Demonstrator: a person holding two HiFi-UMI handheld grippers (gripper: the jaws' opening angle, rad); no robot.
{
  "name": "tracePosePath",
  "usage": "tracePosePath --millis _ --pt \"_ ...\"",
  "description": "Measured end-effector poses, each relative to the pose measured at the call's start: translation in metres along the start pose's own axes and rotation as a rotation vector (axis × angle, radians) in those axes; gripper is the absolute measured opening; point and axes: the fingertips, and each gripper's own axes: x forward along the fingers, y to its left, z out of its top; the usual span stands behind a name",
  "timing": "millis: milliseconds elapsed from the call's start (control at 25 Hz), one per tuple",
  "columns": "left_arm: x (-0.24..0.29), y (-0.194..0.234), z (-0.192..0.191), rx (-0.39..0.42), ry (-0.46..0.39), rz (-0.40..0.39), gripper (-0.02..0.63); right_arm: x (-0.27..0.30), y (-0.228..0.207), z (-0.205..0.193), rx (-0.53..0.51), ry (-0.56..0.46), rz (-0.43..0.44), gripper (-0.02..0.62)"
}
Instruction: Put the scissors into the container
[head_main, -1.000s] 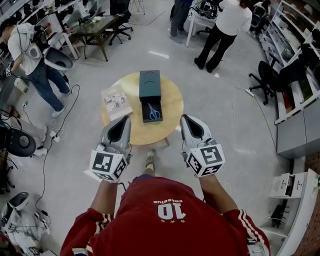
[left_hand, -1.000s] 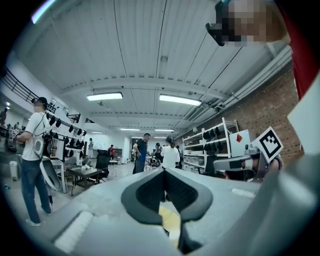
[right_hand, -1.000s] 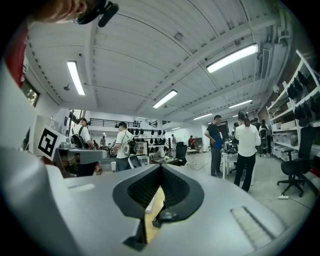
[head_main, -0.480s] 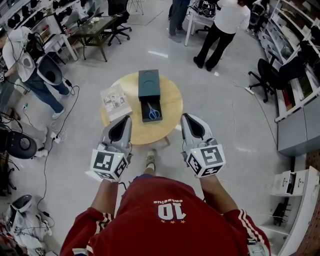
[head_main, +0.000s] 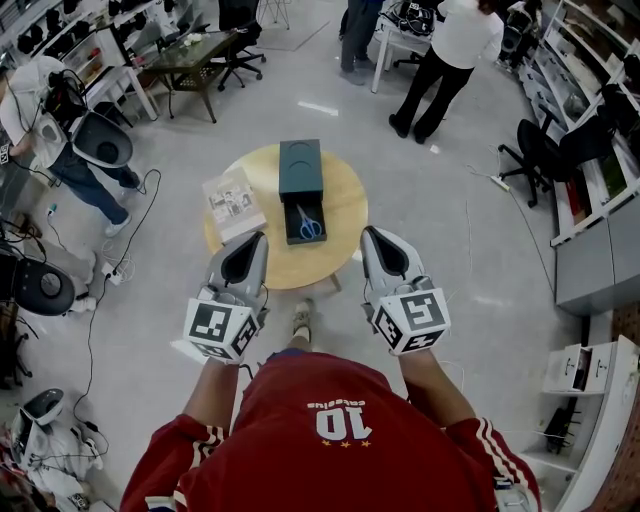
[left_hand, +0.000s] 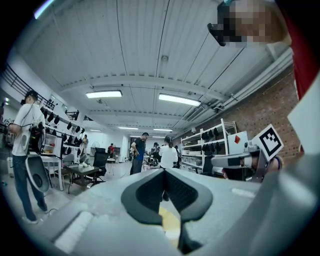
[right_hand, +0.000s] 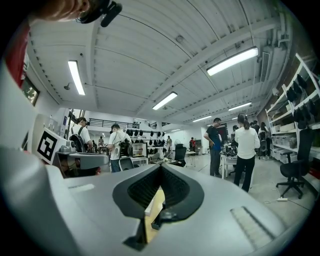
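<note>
Two tools in my charge: left tool and right tool, each with jaws pressed together, nothing between. I hold both at near edge of round worktop. Blue-handled scissors lie inside open tray of dark container, mid-worktop. One booklet just left of container.

The scissors had blue handles, the container was dark teal, the round table pale wood. The left gripper and right gripper were grey with black-and-white markers.
</note>
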Motion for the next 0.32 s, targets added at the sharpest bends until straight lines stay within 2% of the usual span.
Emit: tracePosePath --millis 320 --pt "0.0006 -0.0033 -0.0029 0.015 0.006 -0.013 0.002 0.0003 0.0014 -0.0082 -0.002 0.008 -0.002 0.0"
